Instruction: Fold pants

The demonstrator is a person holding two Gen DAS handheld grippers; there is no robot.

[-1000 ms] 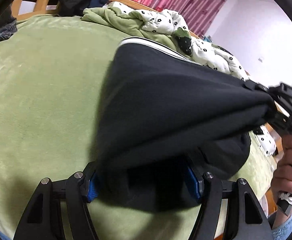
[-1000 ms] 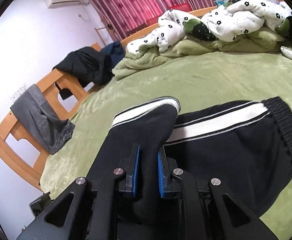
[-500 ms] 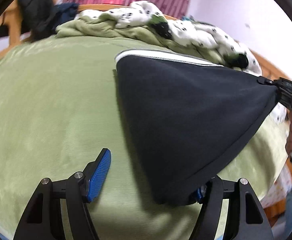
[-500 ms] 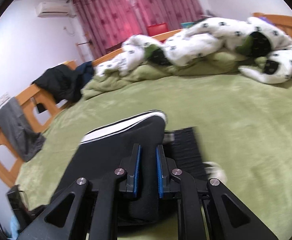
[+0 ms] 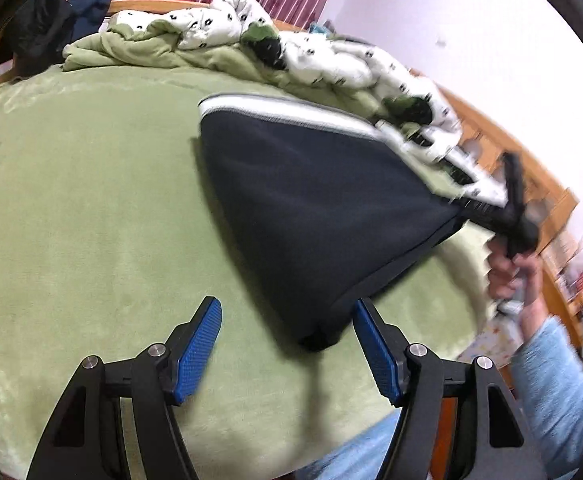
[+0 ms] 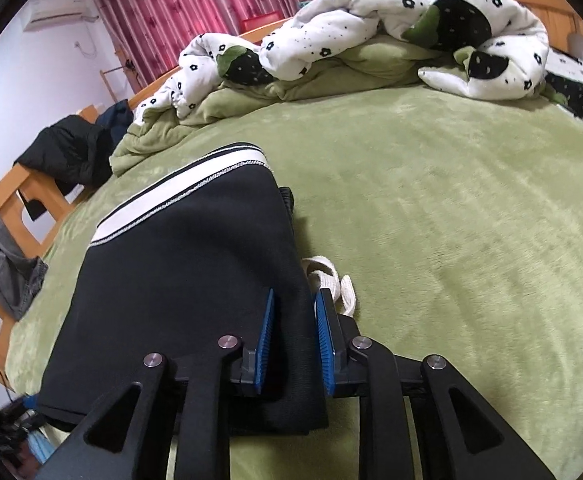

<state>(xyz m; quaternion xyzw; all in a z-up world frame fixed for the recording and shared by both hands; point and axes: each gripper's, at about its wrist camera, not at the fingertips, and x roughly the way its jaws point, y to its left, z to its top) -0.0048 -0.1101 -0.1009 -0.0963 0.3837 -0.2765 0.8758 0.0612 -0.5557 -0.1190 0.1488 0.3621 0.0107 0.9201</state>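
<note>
Green bed (image 6: 431,200); right claw (image 6: 293,344) opening w/ pants (image 6: 195,264) between, blurred elsewhere; left claw (image 5: 287,344) open.

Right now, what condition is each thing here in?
Pants: folded over, one corner lifted off the bed.
Right gripper: jaws opening, pants fabric between them.
Left gripper: open, holding nothing.
Quilt: crumpled in a heap.
Drawstring: poking out beside the pants.

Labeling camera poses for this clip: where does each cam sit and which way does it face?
Left wrist: on the left tongs, open, angled down across the green bed at the black pants; right tongs, hand and sleeve show.
Right wrist: on the right tongs, opening around the pants; faces the quilt.
Shared: pants, bed, quilt, curtains.
</note>
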